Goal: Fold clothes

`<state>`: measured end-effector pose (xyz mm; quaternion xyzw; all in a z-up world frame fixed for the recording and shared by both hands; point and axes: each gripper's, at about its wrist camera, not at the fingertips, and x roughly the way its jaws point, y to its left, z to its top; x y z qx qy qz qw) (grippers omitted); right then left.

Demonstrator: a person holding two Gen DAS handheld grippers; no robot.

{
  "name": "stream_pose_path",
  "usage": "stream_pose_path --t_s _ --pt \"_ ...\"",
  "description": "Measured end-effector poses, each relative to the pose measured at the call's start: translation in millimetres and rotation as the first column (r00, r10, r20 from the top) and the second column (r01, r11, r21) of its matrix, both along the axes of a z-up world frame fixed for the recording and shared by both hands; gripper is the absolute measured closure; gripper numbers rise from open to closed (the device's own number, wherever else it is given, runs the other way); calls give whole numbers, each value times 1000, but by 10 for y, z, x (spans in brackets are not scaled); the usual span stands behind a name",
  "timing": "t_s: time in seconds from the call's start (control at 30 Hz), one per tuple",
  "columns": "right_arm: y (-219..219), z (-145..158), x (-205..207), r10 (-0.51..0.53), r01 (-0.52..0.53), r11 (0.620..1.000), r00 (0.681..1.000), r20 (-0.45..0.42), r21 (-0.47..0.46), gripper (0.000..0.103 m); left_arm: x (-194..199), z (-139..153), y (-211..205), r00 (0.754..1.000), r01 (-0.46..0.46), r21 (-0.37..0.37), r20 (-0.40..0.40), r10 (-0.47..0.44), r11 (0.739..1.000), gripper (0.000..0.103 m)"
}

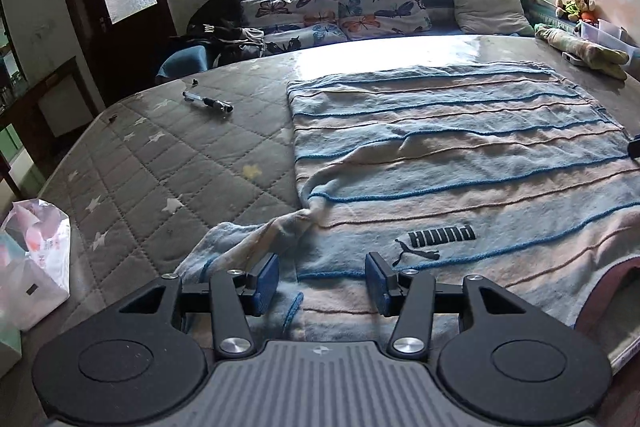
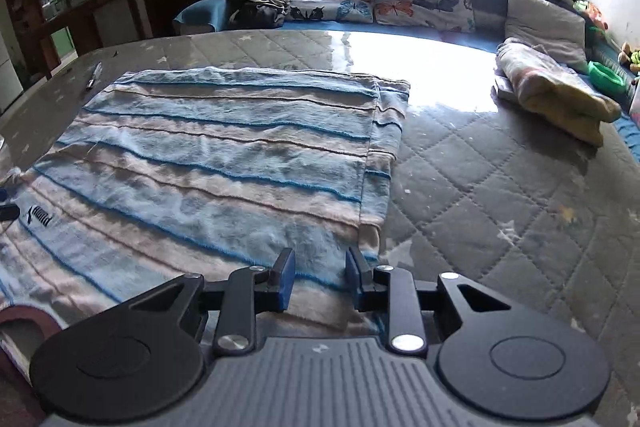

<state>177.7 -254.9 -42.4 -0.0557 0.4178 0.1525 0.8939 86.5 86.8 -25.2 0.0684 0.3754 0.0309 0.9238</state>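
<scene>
The striped garment [image 1: 460,163] lies flat across the quilted mattress [image 1: 168,155], its sleeve [image 1: 256,239] bunched at your left. Both the left gripper [image 1: 322,277] and right gripper [image 2: 320,277] hang released, empty, over its near hem; pinch both corners evenly before lifting.

The striped garment [image 1: 460,163] bears black block lettering [image 1: 442,235], seen upside down, reading "PUMA", with a leaping-cat logo [image 1: 416,253] just beside it, near the mattress's [image 1: 160,155] front edge. In the right wrist view the same print [image 2: 40,217] is too small to read. A plastic bag [image 1: 36,259] carries faint, unreadable red print.
</scene>
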Motion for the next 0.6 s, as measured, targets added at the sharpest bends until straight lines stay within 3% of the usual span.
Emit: stream_pose_path --t_s 0.3,0.4,0.6 --pt "27 64 -379 41 -38 998 998 42 -52 75 -179 -16 43 1000 -21 14 21 21 1000 47" --pt "136 109 -496 84 -83 996 995 51 -34 69 -236 -18 63 999 -31 16 25 31 999 45" --pt "457 106 -763 211 -211 977 976 47 4 66 -354 -29 94 999 -34 43 34 33 999 39"
